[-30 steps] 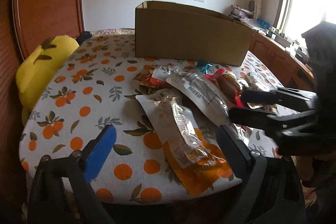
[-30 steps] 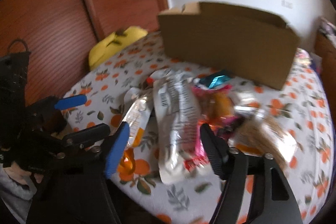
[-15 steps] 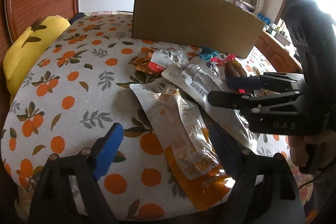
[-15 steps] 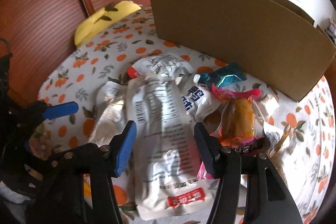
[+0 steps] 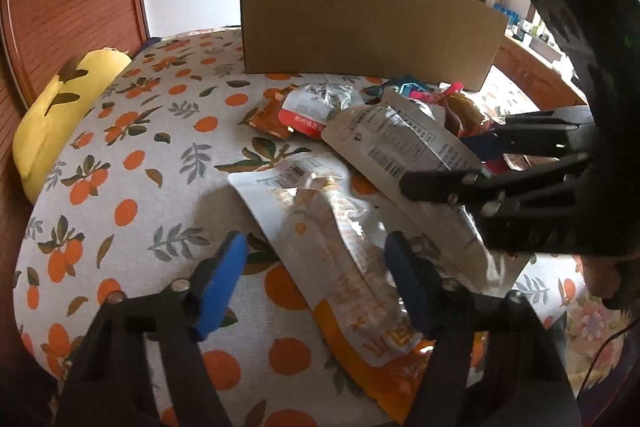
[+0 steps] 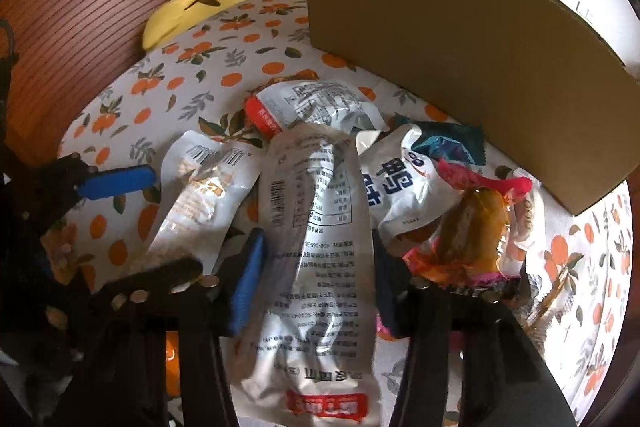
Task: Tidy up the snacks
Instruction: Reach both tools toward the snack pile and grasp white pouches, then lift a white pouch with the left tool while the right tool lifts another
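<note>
Orange-print tablecloth (image 5: 132,163), crinkled foil pouches (image 6: 320,227), cardboard box (image 5: 360,27)

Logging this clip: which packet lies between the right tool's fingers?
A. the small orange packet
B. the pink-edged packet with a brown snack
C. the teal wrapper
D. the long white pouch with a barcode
D: the long white pouch runs up between the closing right tool fingers.

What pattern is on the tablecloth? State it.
Oranges with green leaves on white, covering the tablecloth; clearest in the left wrist view.
</note>
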`<state>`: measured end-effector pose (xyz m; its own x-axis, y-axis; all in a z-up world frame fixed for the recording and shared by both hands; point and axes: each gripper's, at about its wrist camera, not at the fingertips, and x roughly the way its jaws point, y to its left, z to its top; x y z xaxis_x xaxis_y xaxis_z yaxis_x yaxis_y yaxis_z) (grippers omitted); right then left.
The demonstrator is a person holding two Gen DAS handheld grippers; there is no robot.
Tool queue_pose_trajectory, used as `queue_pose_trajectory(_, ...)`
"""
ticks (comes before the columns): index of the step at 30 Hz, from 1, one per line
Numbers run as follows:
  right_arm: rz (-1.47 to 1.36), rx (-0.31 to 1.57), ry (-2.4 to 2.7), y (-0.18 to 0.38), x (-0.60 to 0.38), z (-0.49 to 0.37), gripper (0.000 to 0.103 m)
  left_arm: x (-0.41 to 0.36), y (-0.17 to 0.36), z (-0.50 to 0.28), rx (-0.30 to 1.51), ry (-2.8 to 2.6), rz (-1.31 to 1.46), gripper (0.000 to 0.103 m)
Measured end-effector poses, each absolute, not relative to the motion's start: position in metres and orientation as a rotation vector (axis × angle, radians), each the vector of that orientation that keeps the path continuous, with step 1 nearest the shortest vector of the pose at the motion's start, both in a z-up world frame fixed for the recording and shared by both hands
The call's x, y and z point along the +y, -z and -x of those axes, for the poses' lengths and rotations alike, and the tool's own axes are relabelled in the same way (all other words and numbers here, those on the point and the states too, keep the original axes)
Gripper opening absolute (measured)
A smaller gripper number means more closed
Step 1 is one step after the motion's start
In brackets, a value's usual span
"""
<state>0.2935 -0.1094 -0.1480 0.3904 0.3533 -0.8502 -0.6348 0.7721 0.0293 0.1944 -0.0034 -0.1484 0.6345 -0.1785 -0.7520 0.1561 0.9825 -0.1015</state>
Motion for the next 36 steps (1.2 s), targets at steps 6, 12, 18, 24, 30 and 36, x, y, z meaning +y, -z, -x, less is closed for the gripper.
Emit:
queue_pose_trajectory(6, 0.259, 0.939, -0.645, 0.135, -0.123, -0.287, 0.026, 0.007, 0.145, -0.194, 0.872, 0.224, 0.118, 0.042)
queue_pose_trajectory(12, 0.214, 0.871, -0.644, 0.119, -0.130, -0.273, 0.017, 0.007, 0.137, -0.188, 0.831, 0.247, 0.139, 0.030)
queue_pose_trajectory(18, 0.185, 0.835, -0.643, 0.108, -0.136, -0.268, 0.013, 0.006, 0.128, -0.184, 0.801, 0.268, 0.159, 0.028)
queue_pose_trajectory(24, 0.150, 0.814, -0.639, 0.102, -0.144, -0.266, 0.005, 0.006, 0.114, -0.177, 0.755, 0.285, 0.159, 0.023)
queue_pose_trajectory(30, 0.150, 0.798, -0.627, 0.100, -0.148, -0.263, 0.000, 0.005, 0.104, -0.171, 0.712, 0.284, 0.163, 0.000)
queue_pose_trajectory(36, 0.139, 0.796, -0.623, 0.098, -0.152, -0.264, 0.000, 0.002, 0.105, -0.176, 0.735, 0.288, 0.144, 0.000)
